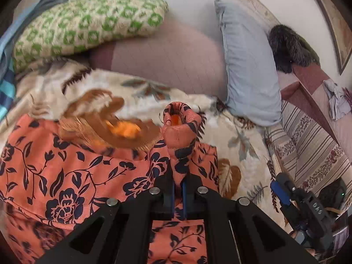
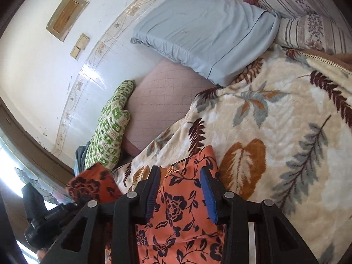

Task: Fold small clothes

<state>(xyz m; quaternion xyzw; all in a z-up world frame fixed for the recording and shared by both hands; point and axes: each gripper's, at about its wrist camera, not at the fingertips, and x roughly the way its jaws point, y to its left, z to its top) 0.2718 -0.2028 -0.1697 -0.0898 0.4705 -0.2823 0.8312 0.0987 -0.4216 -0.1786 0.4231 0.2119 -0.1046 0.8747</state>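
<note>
Orange floral garment (image 1: 66, 171) lies on the leaf-print blanket (image 1: 242, 136), mid-fold. Left gripper (image 1: 178, 182) is clenched on a bunched strip of it, raised off the blanket; right gripper (image 2: 179, 189) stands released, fabric between its jaws unpinched. Next, I'd judge: carry the pinched edge across the garment, lay it flat.

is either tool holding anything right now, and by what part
The left tool is shut on a bunched fold of the orange floral garment. The right tool stands open over the same cloth, pads not pressing it, so it holds nothing.
</note>
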